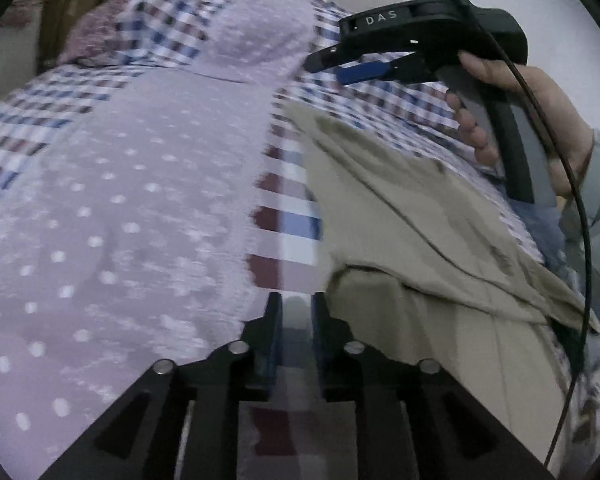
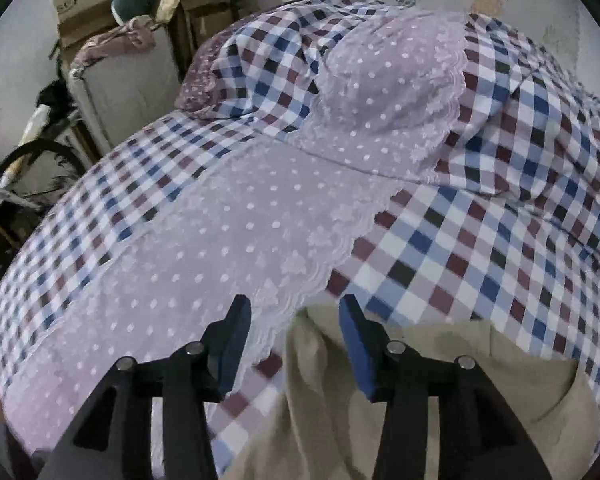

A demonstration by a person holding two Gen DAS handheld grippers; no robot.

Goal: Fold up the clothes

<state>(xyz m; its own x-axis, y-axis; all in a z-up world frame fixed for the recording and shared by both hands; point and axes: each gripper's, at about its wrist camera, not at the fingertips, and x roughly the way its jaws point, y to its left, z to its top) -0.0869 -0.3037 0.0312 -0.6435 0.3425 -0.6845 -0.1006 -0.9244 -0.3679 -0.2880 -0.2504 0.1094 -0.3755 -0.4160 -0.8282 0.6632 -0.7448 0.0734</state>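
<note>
A beige garment [image 1: 400, 208] lies spread on the bed, at the right of the left wrist view. In the right wrist view it [image 2: 324, 408] fills the lower middle. My left gripper [image 1: 296, 304] hovers over the checked sheet just left of the garment's edge. Its jaws stand a narrow gap apart with nothing between them. My right gripper [image 2: 296, 316] is open above the garment's upper left corner, and its blue pads [image 2: 356, 344] do not press the cloth. The left wrist view also shows the right gripper [image 1: 328, 70] at the upper right, held by a hand [image 1: 540, 120].
The bed has a blue, maroon and white checked sheet [image 2: 460, 248] with a lilac dotted lace cover [image 2: 228, 240] on its left half. A pillow [image 2: 388, 92] lies at the head. Cardboard boxes [image 2: 88, 12] and a bicycle wheel [image 2: 32, 168] stand past the bed's left side.
</note>
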